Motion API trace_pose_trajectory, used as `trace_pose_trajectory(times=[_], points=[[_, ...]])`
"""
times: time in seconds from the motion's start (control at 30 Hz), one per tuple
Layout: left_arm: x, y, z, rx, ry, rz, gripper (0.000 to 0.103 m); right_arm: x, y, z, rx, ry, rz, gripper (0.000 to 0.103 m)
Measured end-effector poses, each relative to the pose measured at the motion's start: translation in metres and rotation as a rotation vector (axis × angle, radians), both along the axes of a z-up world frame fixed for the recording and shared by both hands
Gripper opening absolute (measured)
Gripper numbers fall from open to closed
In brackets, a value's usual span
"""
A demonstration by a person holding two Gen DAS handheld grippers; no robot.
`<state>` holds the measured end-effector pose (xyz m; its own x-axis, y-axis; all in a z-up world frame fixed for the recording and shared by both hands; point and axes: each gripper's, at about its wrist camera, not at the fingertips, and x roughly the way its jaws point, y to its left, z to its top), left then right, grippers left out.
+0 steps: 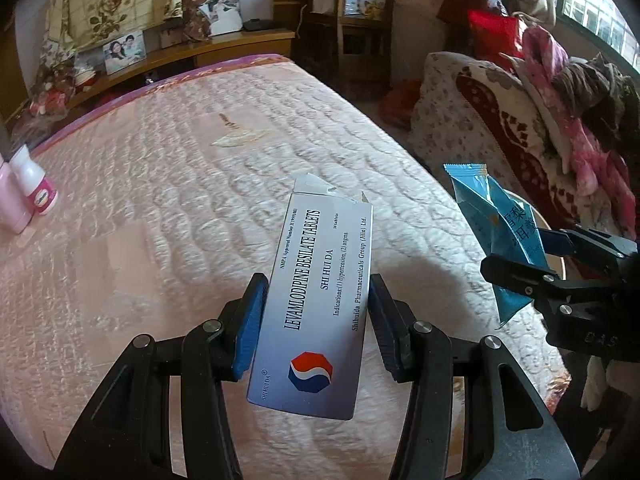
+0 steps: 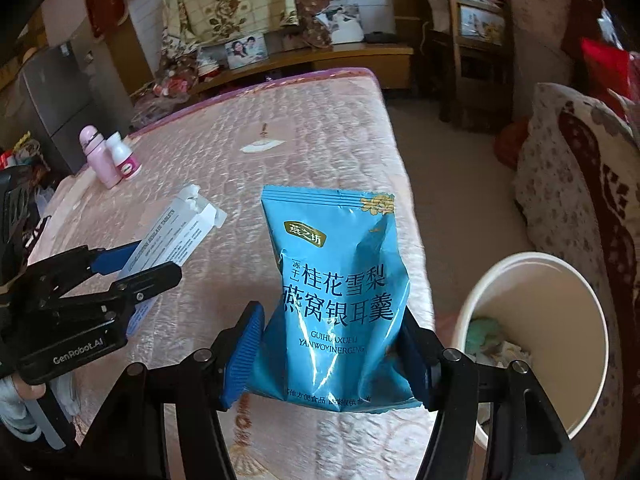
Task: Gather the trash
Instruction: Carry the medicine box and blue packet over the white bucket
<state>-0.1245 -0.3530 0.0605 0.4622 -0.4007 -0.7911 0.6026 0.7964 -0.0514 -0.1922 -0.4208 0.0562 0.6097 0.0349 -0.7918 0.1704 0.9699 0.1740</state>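
Left gripper (image 1: 316,320) clamps light, stiff tablet box (image 1: 316,300) across its sides; right gripper (image 2: 336,348) pinches crinkly, slippery blue pouch (image 2: 340,292) low, beside waste bin (image 2: 520,264).

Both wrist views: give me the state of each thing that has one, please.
Tablet box: top flap torn open, held in the left hand-held gripper.
Blue snack pouch: crumpled, held in the right hand-held gripper.
Waste bin: open, some trash inside.
Two bottles: upright, capped, on the bed.
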Motion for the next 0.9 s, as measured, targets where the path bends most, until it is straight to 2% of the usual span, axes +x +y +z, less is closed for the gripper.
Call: trace_pose_trajectory(times=[0.43,0.9], points=[[-0.022,-0.067,0.001,-0.020,0.020,-0.112,0.048,-0.034,-0.055,0.002,-0.024,0.014,-0.106,0.063],[-0.044,-0.149,-0.007,-0.021,0.053,-0.233,0.048,-0.077,-0.124,-0.016,-0.026,0.065,-0.243,0.064]])
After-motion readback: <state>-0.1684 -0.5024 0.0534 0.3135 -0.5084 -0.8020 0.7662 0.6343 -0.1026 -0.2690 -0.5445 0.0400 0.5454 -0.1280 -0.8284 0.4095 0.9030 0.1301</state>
